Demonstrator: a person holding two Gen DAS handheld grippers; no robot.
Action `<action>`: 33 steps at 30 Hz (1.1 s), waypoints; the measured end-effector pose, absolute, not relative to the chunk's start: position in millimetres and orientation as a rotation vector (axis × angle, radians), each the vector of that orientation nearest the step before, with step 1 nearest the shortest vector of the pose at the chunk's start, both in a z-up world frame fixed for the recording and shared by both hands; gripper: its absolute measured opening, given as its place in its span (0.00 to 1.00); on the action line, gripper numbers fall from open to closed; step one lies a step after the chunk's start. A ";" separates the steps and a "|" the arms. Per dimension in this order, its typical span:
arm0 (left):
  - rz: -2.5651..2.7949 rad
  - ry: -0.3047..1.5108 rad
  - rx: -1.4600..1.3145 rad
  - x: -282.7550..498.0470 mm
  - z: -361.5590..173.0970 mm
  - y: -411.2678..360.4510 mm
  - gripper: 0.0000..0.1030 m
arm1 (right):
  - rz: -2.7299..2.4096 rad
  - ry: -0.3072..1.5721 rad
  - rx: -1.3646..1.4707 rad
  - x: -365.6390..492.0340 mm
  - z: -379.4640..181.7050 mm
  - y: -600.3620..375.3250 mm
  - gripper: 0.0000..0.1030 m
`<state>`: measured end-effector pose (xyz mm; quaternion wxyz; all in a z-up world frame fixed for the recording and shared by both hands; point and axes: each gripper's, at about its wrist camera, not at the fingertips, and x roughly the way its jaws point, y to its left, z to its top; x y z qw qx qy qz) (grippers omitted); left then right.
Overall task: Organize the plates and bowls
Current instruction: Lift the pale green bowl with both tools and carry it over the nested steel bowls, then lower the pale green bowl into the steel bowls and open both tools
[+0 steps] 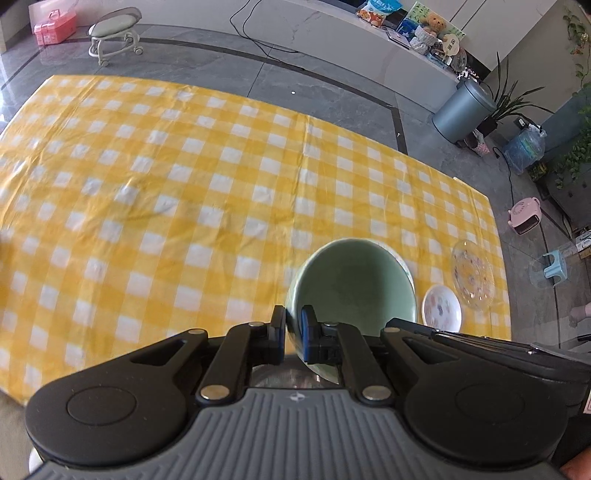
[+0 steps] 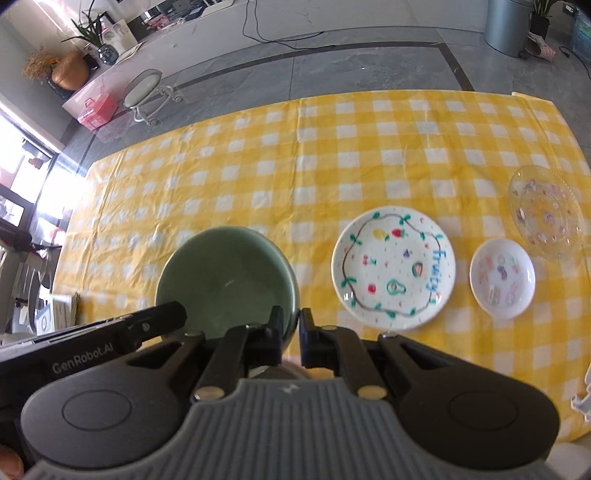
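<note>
Green bowl [image 2: 225, 280] being gripped at its rim by both tools above the checked worktop [image 1: 166, 177].

Three plates are lying to the right on the worktop: a fruit-painted plate [image 2: 393, 269], a small white plate [image 2: 502, 283] and a clear glass plate [image 2: 546, 212]; the fruit-painted one is being hidden by the bowl in the left view. The bowl's underside is being cut off. The left tool [image 1: 293, 332] and right tool [image 2: 291, 334] are each being pressed together on the rim.

Both wrist views look steeply down (sharing the green bowl [image 1: 354, 280]).

checked cloth [image 1: 184, 177] on table | stool [image 1: 114, 31] | grey bin [image 1: 463, 110] | pink heater [image 1: 524, 218]
</note>
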<state>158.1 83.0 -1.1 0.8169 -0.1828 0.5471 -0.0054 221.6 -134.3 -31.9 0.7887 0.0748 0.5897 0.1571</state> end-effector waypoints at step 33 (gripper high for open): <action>-0.007 1.269 -0.327 88.0 -66.3 76.1 0.09 | 0.364 1.366 0.067 146.6 -93.5 -128.9 0.06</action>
